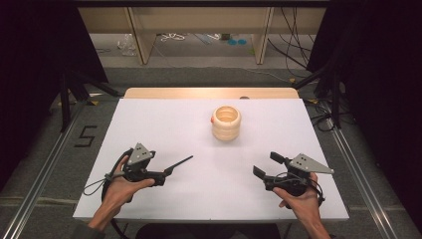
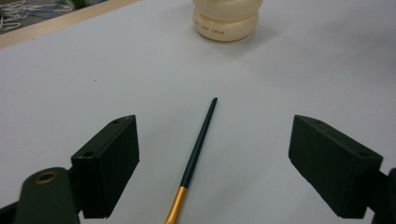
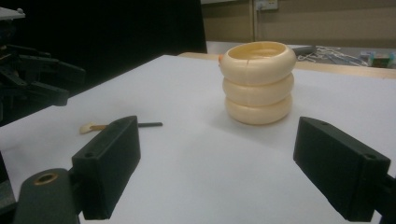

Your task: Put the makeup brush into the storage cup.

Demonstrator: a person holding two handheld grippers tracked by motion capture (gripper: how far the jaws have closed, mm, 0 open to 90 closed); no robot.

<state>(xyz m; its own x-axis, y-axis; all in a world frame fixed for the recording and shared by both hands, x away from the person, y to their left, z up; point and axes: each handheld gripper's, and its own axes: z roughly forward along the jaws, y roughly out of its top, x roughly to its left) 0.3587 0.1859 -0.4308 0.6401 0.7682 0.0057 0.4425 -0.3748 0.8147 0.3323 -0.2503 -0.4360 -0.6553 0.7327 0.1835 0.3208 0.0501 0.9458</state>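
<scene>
High view: a white table [image 1: 209, 199] carries a cream ribbed holder [image 1: 226, 122], built as three stacked rounded rings with an open top, standing upright towards the far centre. A small orange-red mark shows at its left rim. A slim brush [image 1: 178, 164] with a dark handle lies on the sheet, slanting from the left gripper [image 1: 164, 175] up and to the right, well apart from the holder. The left gripper rests low on the table in the person's left hand [image 1: 117, 191]. The right gripper [image 1: 266, 165] sits at the near right in the right hand [image 1: 301, 199], jaws spread, holding nothing.

Left gripper view: the jaws stand wide apart. The brush [image 2: 198, 149] lies flat between them, touching neither. Its handle is dark green and tapers to a fine point aimed towards the holder [image 2: 225, 21]; nearer the camera it joins a gold ferrule. The bristle end is cut off by the lower edge. The holder's bottom ring bears small reddish lettering, too small to read.

Right gripper view: the jaws are again wide apart and grip nothing. The holder [image 3: 259, 83] stands upright ahead, between them but farther off; its three rings are smooth, glossy and pale cream. The brush [image 3: 119, 125] lies flat at the left, pale bristle tip [image 3: 87, 127] pointing left, partly hidden behind the left-hand jaw. The left gripper [image 3: 56, 86] appears dark at the far left.
</scene>
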